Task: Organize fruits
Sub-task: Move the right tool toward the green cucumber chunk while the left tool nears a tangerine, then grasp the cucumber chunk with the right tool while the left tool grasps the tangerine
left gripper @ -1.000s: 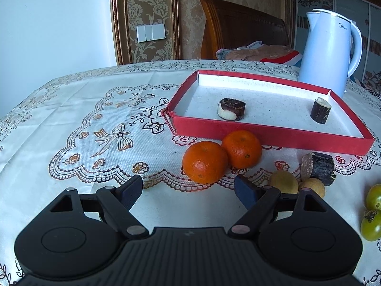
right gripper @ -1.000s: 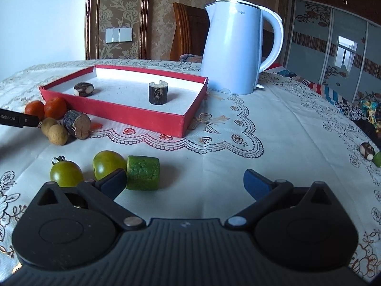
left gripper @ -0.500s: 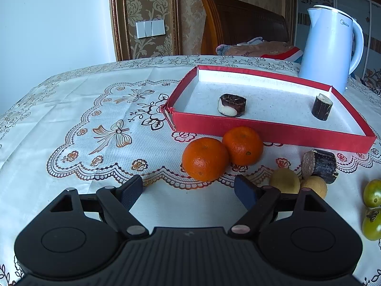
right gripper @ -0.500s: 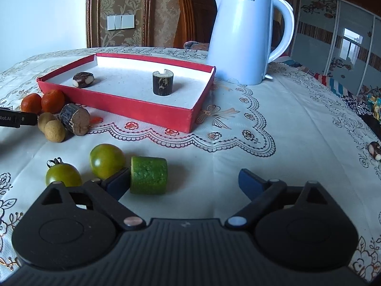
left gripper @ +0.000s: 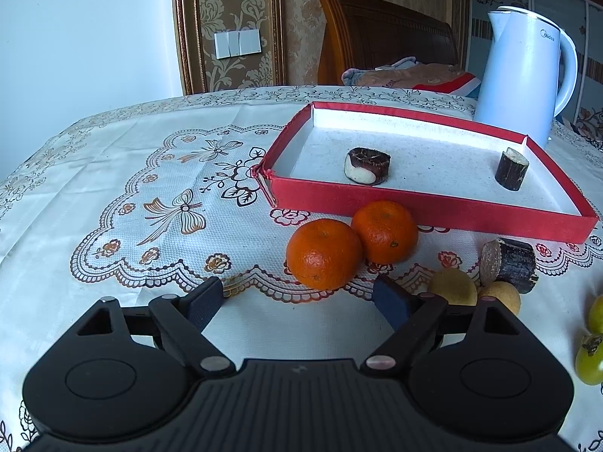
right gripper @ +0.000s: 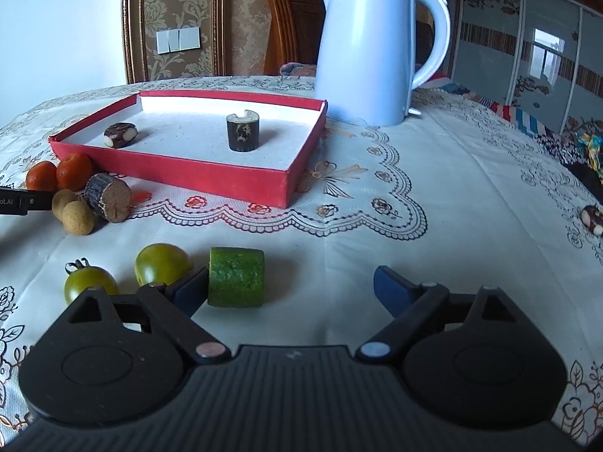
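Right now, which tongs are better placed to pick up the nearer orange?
The left tongs. They are open, with the nearer orange just ahead between the fingers. The right tongs face the green cucumber piece, far from it.

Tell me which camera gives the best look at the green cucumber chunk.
The right wrist view. The cucumber chunk lies there in full on the tablecloth, close ahead, beside the left finger of the open right gripper, near a green tomato. The left wrist view does not show it at all; only the tomatoes appear at its right edge.

Two oranges, two green tomatoes, one kettle
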The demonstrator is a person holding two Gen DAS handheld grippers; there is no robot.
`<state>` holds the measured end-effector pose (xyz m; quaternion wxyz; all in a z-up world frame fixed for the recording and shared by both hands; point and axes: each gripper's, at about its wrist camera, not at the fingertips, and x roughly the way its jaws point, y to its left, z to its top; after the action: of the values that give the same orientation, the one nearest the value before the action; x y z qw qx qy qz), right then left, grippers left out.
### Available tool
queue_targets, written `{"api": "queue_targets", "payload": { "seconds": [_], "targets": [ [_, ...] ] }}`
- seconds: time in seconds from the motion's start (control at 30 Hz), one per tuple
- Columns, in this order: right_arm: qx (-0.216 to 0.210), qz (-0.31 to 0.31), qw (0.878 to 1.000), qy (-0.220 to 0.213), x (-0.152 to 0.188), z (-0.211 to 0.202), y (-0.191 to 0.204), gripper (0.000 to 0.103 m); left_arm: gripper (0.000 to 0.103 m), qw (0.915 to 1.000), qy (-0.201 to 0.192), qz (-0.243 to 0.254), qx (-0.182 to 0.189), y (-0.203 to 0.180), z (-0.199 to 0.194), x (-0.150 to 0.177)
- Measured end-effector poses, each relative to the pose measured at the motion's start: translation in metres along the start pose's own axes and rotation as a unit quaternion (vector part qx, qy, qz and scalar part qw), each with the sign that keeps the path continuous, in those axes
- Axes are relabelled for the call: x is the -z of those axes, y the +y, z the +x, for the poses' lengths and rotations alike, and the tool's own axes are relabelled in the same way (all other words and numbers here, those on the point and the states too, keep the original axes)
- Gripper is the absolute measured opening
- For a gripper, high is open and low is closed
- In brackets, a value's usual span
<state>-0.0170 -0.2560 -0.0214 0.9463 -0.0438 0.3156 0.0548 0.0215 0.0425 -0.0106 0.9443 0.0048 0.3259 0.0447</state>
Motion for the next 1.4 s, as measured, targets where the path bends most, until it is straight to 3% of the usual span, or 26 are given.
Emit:
{"api": "queue_targets", "payload": {
  "seconds": [0.3,0.5,0.63,0.67,0.73,0.77,1.2,1.4],
  "targets": [
    [-0.002,0.013,1.0,0.007,0.001,0.002,-0.004,0.1,0.089,0.9999,0.003,-0.001,0.015,0.0,0.007,-0.006],
    [-0.007,0.017,1.0,0.009,0.001,0.003,-0.006,0.102,0.089,0.9998,-0.018,0.003,0.012,0.006,-0.003,-0.003],
    [-0.008,0.018,1.0,0.009,0.001,0.003,-0.006,0.103,0.071,0.9995,-0.022,0.011,0.019,0.007,-0.002,-0.007],
    [-0.008,0.018,1.0,0.009,0.001,0.003,-0.006,0.103,0.061,0.9994,-0.019,0.019,0.024,0.004,0.0,-0.008],
    [-0.009,0.019,1.0,0.009,0.001,0.003,-0.006,0.103,0.052,0.9988,-0.013,0.04,0.025,-0.002,0.002,-0.007],
    [-0.009,0.02,1.0,0.008,0.001,0.003,-0.006,0.103,0.04,0.9984,-0.019,0.046,0.028,-0.004,0.0,-0.007],
    [-0.019,0.035,0.999,0.0,0.002,0.001,-0.011,0.103,0.04,0.9985,-0.022,0.041,0.029,-0.003,-0.002,-0.005],
    [-0.011,0.016,1.0,-0.003,0.003,0.0,-0.004,0.095,0.04,0.9986,-0.018,0.041,0.028,-0.003,0.0,-0.005]
  ]
}}
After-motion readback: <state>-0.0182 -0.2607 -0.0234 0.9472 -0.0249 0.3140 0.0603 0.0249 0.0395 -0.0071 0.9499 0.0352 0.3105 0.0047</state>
